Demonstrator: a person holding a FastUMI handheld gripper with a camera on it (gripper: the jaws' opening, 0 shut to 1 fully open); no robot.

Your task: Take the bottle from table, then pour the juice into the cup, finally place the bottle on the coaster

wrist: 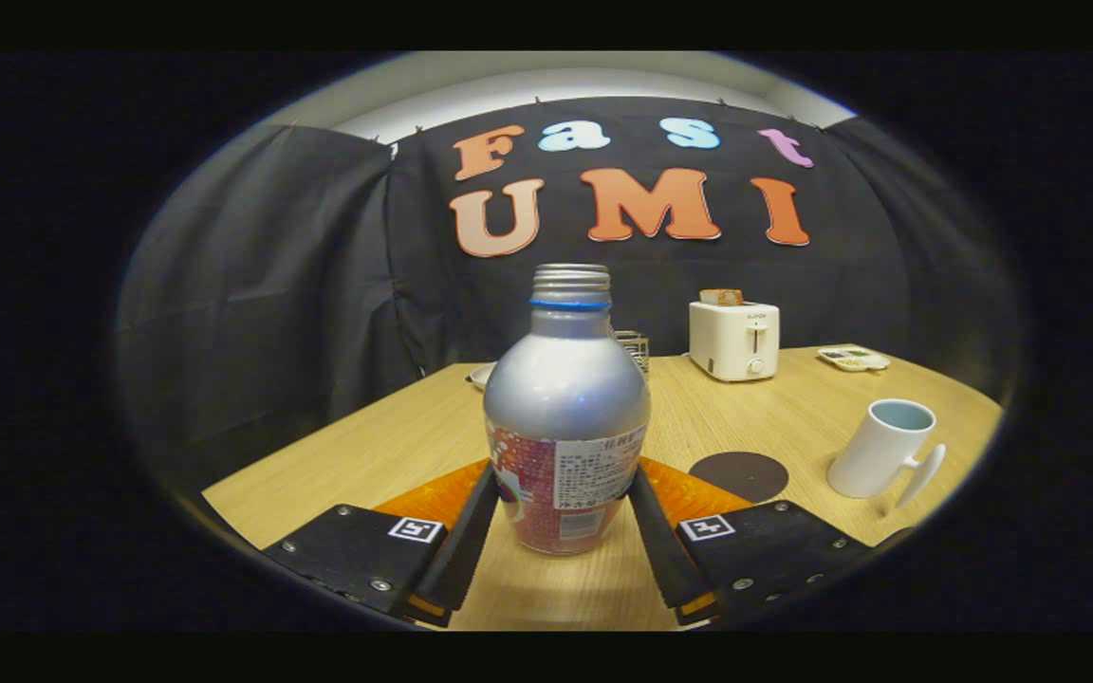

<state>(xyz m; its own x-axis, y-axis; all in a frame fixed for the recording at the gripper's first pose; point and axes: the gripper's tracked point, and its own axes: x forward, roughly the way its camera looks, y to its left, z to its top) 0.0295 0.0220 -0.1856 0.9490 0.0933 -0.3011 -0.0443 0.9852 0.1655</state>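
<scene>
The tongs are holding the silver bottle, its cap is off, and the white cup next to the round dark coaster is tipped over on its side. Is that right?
Almost. In the gripper view the white cup is not tipped over: it stands upright beside the round dark coaster. The rest holds: the tongs grip the silver bottle with its cap off.

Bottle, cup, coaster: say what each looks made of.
Bottle, between the gripper fingers: probably aluminium, satin silver sheen, threaded metal neck, printed label.
Cup: likely glazed ceramic, smooth glossy white.
Coaster: dark matte disc; material unclear, perhaps cork or rubber.
</scene>
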